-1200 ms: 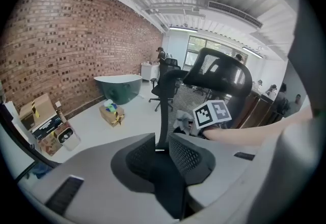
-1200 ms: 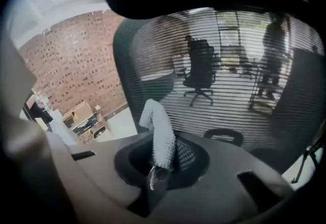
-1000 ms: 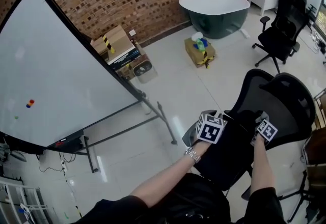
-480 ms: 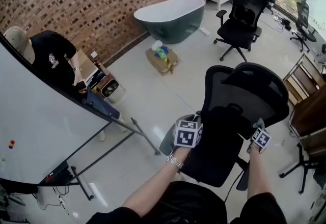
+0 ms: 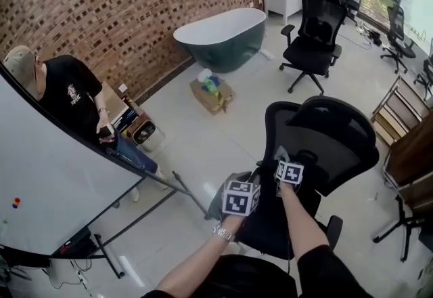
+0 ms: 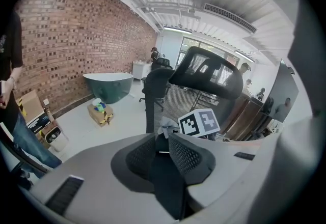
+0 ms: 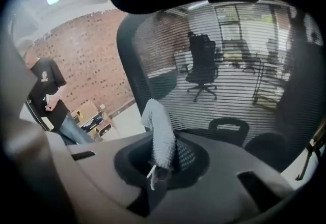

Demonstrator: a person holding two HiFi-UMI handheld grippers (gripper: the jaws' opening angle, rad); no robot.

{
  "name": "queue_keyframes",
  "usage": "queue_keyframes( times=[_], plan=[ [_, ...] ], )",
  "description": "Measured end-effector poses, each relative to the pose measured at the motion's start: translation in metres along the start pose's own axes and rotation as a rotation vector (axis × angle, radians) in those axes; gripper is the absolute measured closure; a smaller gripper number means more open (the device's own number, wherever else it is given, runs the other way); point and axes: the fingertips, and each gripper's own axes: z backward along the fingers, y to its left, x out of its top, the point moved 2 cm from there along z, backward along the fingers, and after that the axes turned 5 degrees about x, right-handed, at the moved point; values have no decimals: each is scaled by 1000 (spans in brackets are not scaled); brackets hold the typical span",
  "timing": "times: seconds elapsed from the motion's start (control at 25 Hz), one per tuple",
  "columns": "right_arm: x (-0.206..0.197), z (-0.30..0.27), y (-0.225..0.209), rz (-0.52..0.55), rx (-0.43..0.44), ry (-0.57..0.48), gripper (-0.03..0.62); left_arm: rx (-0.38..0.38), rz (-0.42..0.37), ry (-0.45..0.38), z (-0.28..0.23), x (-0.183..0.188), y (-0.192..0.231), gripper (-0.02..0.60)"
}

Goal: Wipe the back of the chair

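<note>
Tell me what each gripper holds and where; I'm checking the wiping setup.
The right gripper pinches a pale cloth by its lower end, the rest standing up. The left gripper fingers seem closed on the side edge of the chair back.

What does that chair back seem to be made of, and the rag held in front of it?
Chair back: black mesh, probably a woven synthetic. The room behind shows through its fine horizontal lines. The rim looks like matte black plastic, though that is less sure. Rag: pale, soft fabric with a nubby surface, perhaps microfibre or terry. It bends over limply at the top.
</note>
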Motion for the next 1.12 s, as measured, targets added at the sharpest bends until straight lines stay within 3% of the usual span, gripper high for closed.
queue_keyframes(
  times=[0.12, 0.32, 0.56, 0.72, 0.76, 0.92, 1.12],
  plan=[
    [-4, -2, -37, 18, -76, 31, 569, 19, -17, 1, 6, -6, 5, 495],
    [3, 43, -122, -15, -207, -9, 569, 29, -48, 12, 5, -10, 8, 495],
    [-42, 125, -229, -176, -353, 6, 569, -57, -80, 9, -5, -4, -26, 495],
    [-59, 203, -311, -190, -554, -18, 569, -94, -118, 14, -13, -6, -50, 494],
    [-59, 214, -314, -216, -555, -44, 569, -97, -125, 19, -16, -8, -54, 495],
    [-49, 225, -252, -330, -357, -124, 569, -128, -141, 43, -26, -19, -76, 495],
    [-7, 233, -94, -247, 15, -171, 569, -161, -180, 11, -31, -9, -115, 495]
  ],
)
